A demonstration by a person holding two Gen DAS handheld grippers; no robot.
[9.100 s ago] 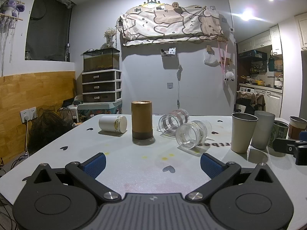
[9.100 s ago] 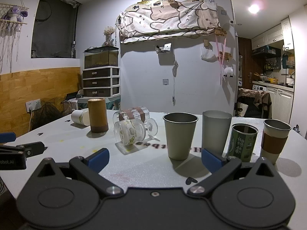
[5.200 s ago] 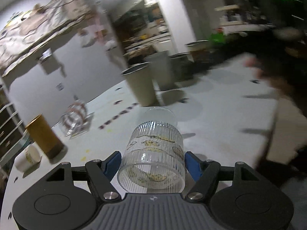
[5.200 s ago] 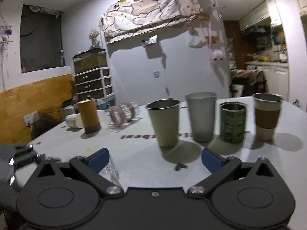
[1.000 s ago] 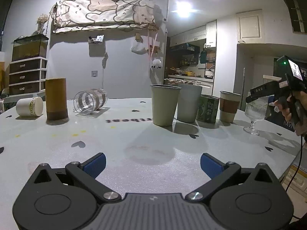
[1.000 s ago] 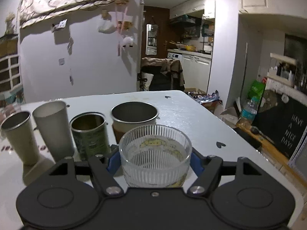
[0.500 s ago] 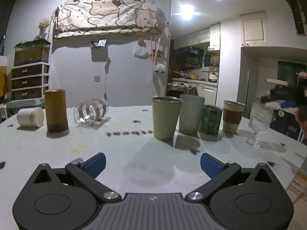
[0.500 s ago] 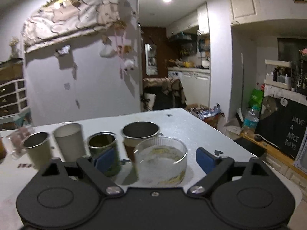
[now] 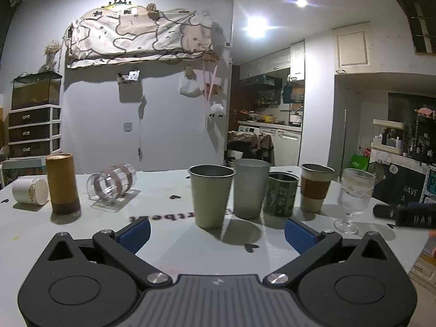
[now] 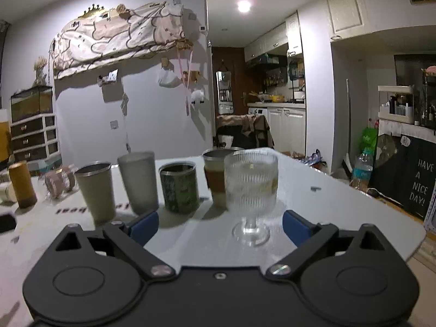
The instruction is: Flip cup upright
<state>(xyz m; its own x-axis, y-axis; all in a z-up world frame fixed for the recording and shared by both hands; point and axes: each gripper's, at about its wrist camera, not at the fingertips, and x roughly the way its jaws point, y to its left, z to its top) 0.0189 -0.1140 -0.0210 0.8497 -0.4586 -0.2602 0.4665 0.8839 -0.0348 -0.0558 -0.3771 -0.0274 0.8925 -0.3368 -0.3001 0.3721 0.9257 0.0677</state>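
Right wrist view: ribbed goblet (image 10: 251,188) upright on table (image 10: 340,218), both grippers' fingers (image 10: 295,227) apart.

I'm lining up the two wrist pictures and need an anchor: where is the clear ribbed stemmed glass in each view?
Left wrist view: the clear ribbed stemmed glass stands upright at the far right, at the right end of the cup row.
Right wrist view: the same glass stands just right of centre, ahead of the open jaws.
Shared landmark: the metal cup with a brown sleeve, next to it.
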